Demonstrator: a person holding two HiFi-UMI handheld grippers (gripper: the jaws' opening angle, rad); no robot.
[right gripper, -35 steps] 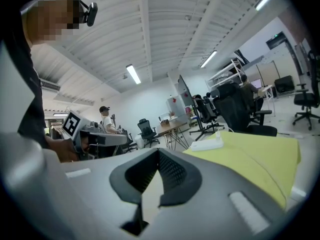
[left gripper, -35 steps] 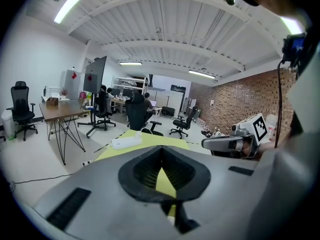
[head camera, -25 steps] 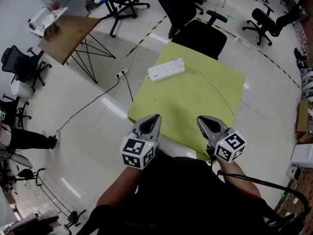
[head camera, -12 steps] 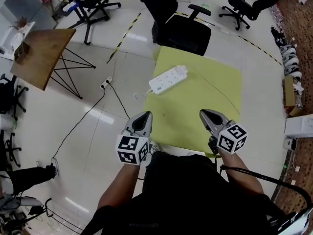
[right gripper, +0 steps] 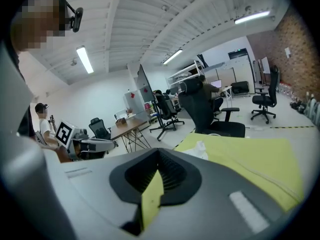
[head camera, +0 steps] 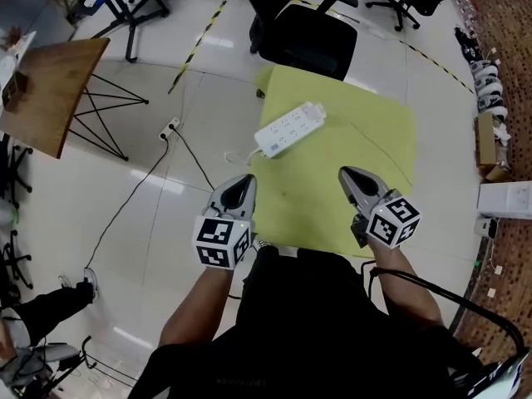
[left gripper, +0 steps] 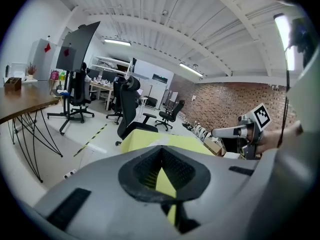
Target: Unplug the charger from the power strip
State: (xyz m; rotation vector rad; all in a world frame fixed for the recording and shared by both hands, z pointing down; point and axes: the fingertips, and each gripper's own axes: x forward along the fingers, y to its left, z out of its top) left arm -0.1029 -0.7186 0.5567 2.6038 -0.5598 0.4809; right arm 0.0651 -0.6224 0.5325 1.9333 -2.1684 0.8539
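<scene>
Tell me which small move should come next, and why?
Probably carry both forward toward the power strip: the left gripper and right gripper hang shut and empty at the near edge of the yellow table, apart from the strip. No charger can be made out.

1. The power strip is small in the head view. Whether a charger sits in any of its sockets cannot be told.
2. In the right gripper view the power strip is only a blurred white lump on the worktop.
3. In the left gripper view the grey body of the left hand-held gripper covers the lower half. The power strip cannot be made out there.
4. In the head view the worktop's near edge lies partly under the left hand-held gripper, the right hand-held gripper and the person's torso.
5. The picture's left edge cuts off the wooden table and a person's leg.
</scene>
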